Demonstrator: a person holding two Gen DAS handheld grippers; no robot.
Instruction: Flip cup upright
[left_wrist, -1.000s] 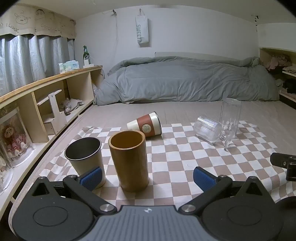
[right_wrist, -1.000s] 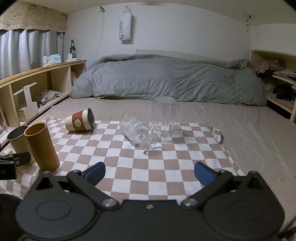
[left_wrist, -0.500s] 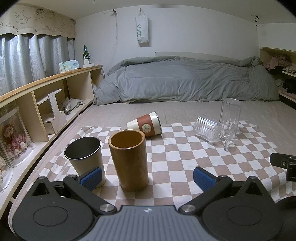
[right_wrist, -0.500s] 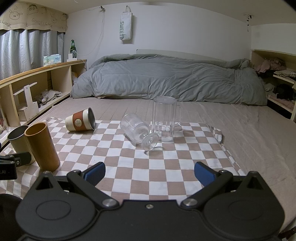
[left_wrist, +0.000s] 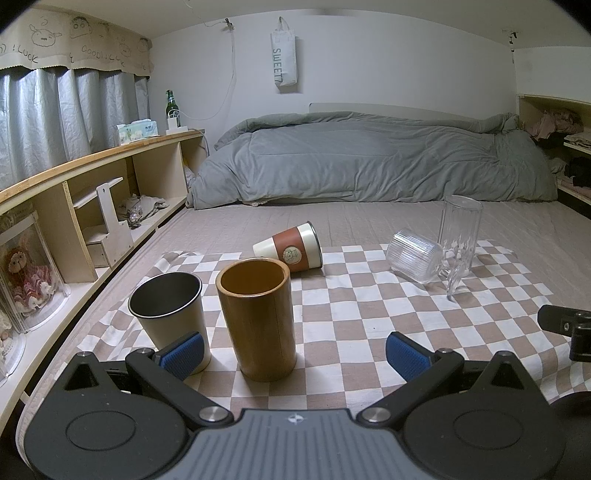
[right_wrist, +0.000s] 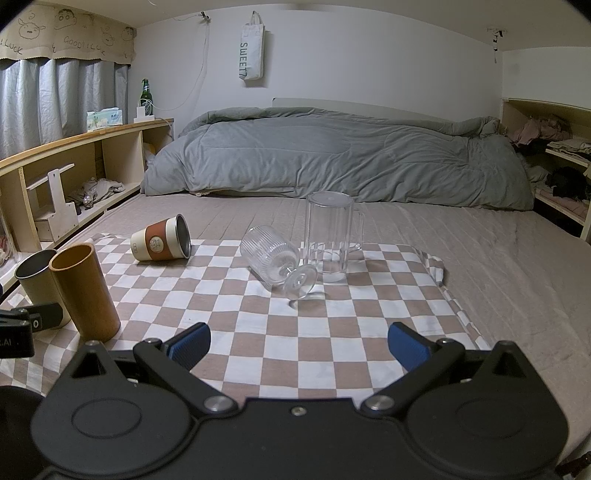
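Checked cloth (right_wrist: 258, 332) on the bed carries the tipped ribbed glass (right_wrist: 269, 258), foot pointing near-right, straight ahead of the released right tool (right_wrist: 297, 341), nearer than the released left tool (left_wrist: 293, 350)

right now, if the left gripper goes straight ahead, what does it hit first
Likely the bamboo cup, standing just left of centre between the open left gripper's fingers. The steel cup sits by the left finger and may get brushed; depth is unclear.

Dim bedroom (left_wrist: 369, 66), perhaps curtained window (left_wrist: 55, 122)
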